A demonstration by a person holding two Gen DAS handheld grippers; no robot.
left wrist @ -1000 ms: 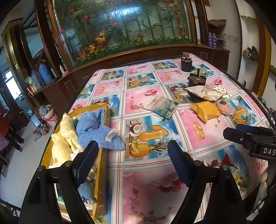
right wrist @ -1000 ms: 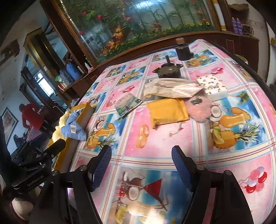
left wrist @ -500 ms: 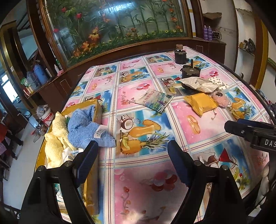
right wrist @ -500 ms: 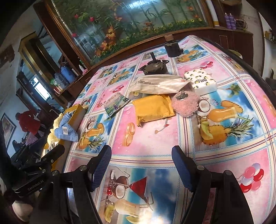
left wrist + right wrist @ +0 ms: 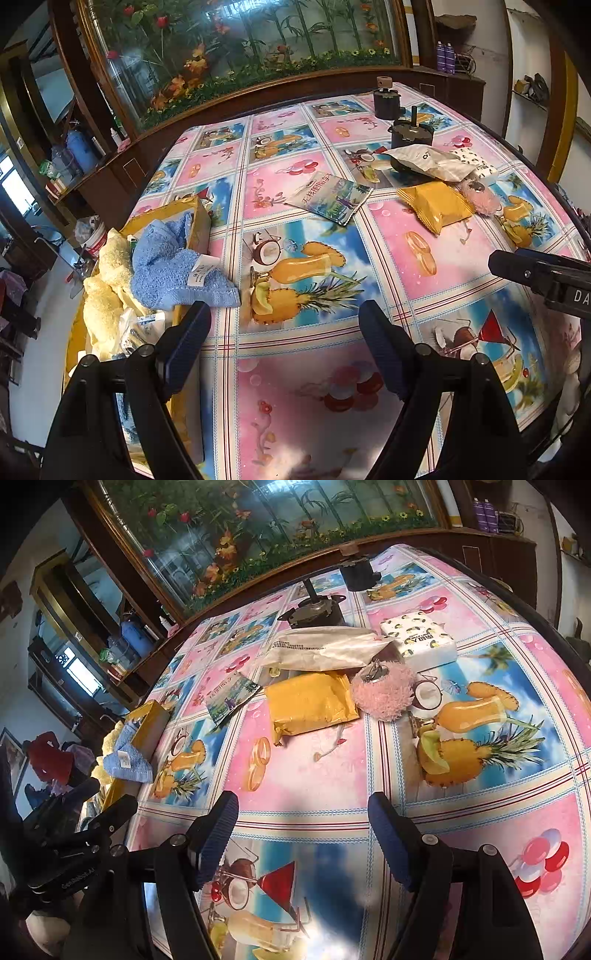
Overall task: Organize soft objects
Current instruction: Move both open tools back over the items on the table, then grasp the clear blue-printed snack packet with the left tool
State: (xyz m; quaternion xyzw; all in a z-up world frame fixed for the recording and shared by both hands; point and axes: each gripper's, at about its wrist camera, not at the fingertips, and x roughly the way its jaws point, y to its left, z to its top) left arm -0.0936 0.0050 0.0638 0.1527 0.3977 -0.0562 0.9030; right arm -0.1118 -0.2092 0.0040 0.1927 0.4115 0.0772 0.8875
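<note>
The left claw point(image 5: 284, 341) is spread wide and holds nothing. It hangs over the worktop point(image 5: 306, 384), near its close edge, tipped a little down toward the table. Just beside its left finger is the yellow box point(image 5: 199, 221). A blue towel point(image 5: 166, 269) lies in the box, with one corner and its white tag flopped over the box wall onto the worktop. A fluffy pale yellow towel point(image 5: 105, 284) sits in the box too, next to the blue one. So it looks like two soft things are put away, though the blue one is not all the way in.

The right claw point(image 5: 303, 836) is spread wide too, with nothing in it. It also hangs low above the worktop and looks toward the pile on the far side. There, well apart from the box, the pink fluffy ball point(image 5: 382, 696) touches the orange packet point(image 5: 310, 701). Behind them are a shiny white bag point(image 5: 325, 648) and a pack of tissues point(image 5: 419, 637). A flat picture packet point(image 5: 231, 696) lies between the pile and the box. Two dark metal parts point(image 5: 314, 611) stand at the back.

I think the soft things in the pile are left to do, maybe the pink ball first. The right claw points that way, so it is likely the one to reach.
</note>
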